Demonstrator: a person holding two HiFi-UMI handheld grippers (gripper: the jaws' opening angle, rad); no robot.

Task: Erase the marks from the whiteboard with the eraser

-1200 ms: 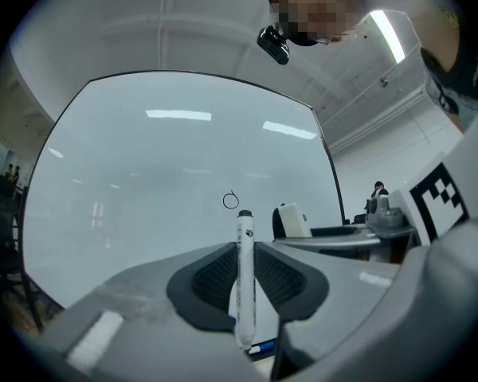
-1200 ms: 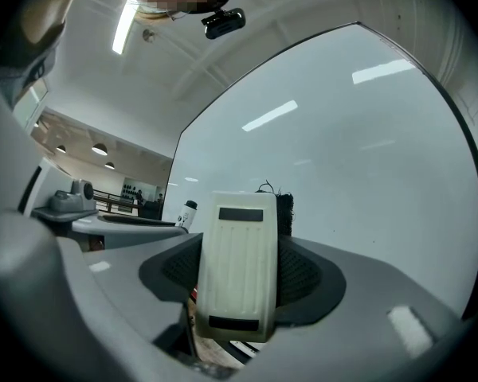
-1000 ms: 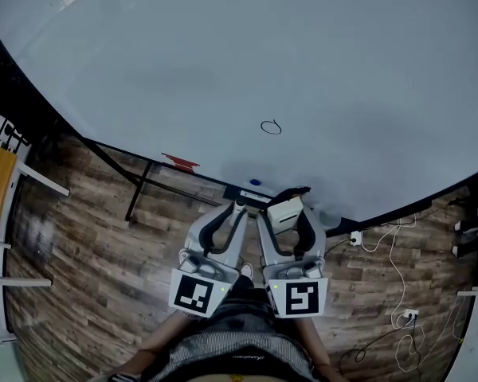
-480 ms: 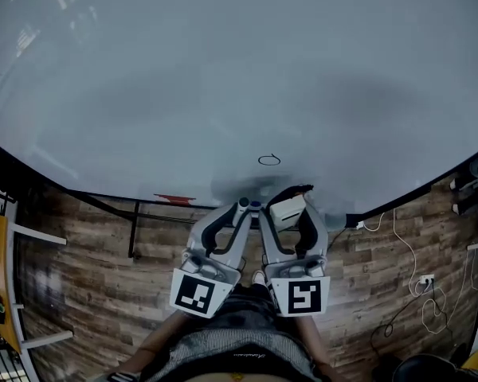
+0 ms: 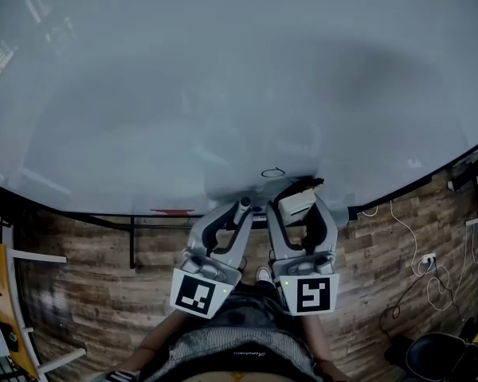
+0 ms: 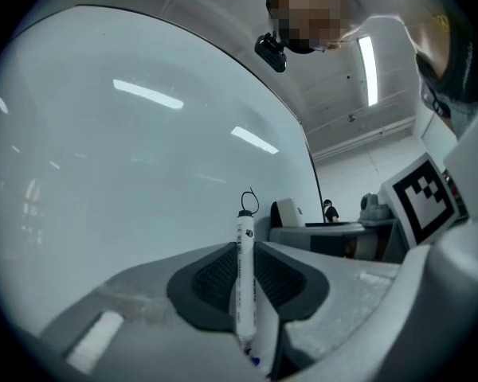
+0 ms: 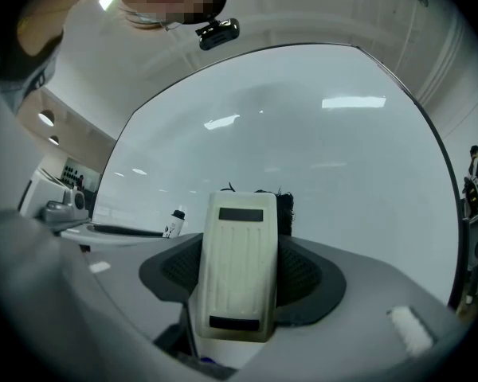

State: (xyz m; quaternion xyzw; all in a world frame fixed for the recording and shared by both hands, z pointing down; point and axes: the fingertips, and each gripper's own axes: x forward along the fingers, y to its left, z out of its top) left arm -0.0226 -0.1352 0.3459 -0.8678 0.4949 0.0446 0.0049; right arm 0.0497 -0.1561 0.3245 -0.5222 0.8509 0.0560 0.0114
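A large whiteboard point(image 5: 223, 78) fills the head view, with a small black loop mark point(image 5: 272, 173) near its lower edge. My right gripper point(image 5: 296, 205) is shut on a cream eraser point(image 7: 237, 273) with a black felt side; the eraser point(image 5: 292, 200) sits just below and right of the mark. My left gripper point(image 5: 240, 208) is shut on a white marker point(image 6: 244, 277) with a black tip. In the left gripper view the mark point(image 6: 249, 201) shows just beyond the marker tip.
A black frame and tray run along the whiteboard's lower edge point(image 5: 143, 213), with a red item point(image 5: 171, 212) on it. Wood floor point(image 5: 95, 293) lies below, with white cables point(image 5: 426, 277) at right and furniture point(image 5: 8, 333) at far left.
The view has tilted up, so the whiteboard fills more of the frame. The eraser has come closer to the loop mark. Both grippers keep their hold.
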